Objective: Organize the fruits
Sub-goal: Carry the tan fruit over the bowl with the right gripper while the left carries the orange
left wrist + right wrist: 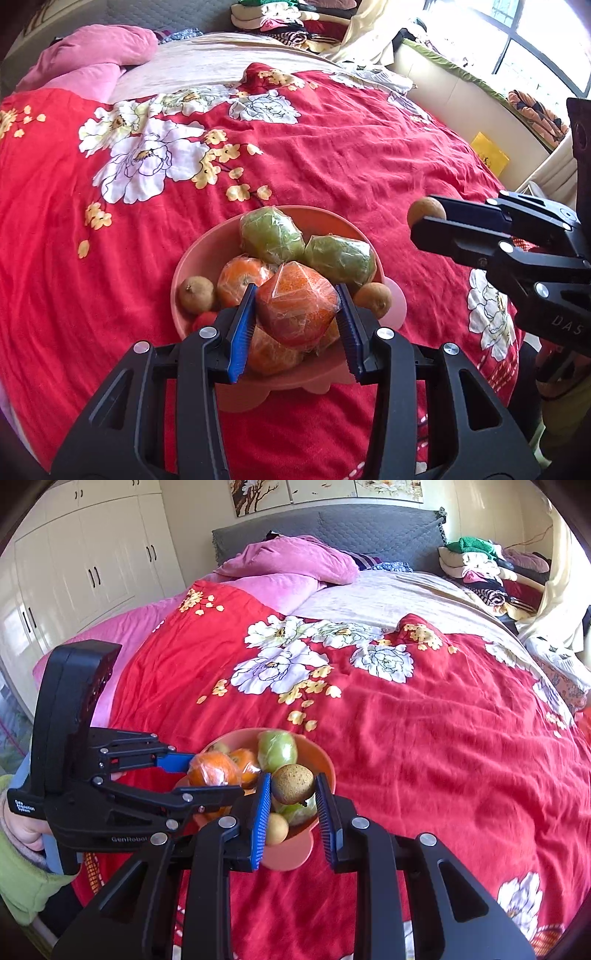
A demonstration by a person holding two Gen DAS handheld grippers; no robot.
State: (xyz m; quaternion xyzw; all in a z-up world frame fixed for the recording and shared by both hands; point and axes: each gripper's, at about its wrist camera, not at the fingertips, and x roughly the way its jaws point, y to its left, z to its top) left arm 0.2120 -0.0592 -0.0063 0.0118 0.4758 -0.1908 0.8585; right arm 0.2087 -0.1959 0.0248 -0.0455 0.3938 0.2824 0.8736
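Both grippers are above a pink bowl (192, 258) that sits on a red flowered bedspread (332, 147), near the close edge of the bed.

Left gripper (297, 312): blue-padded fingers (242, 328) clamped on a plastic-wrapped orange (297, 302), one pad on each side of it. The wrap is creased and shiny. The orange appears raised over the fruit pile, though whether it still touches the fruit beneath cannot be told.

Right gripper (293, 794): fingers drawn in narrow and holding a small brown round fruit (293, 782), rough and speckled, pinched between the two pads. Seen from the left wrist view, this fruit is off to the right of the bowl and above the bedspread, clear of the pile.

Bowl contents, left wrist view: two green wrapped fruits (269, 234) at the far side, touching each other; a second wrapped orange (242, 278) just left of the held one; another orange (271, 352) beneath the held one, partly hidden. One small brown fruit (195, 295) lies at the left inside wall, another (373, 299) at the right rim. A small red item (205, 319) lies at the near left of the bowl; its kind is unclear.

A hand (22, 827) in a green sleeve (22, 882) holds the left gripper's handle, at the left edge of the right wrist view.

Surroundings: pink pillows (291, 559) and a grey headboard (369, 524) at the far end, folded clothes (480, 568) stacked far right, white wardrobe doors (85, 561) on the left.
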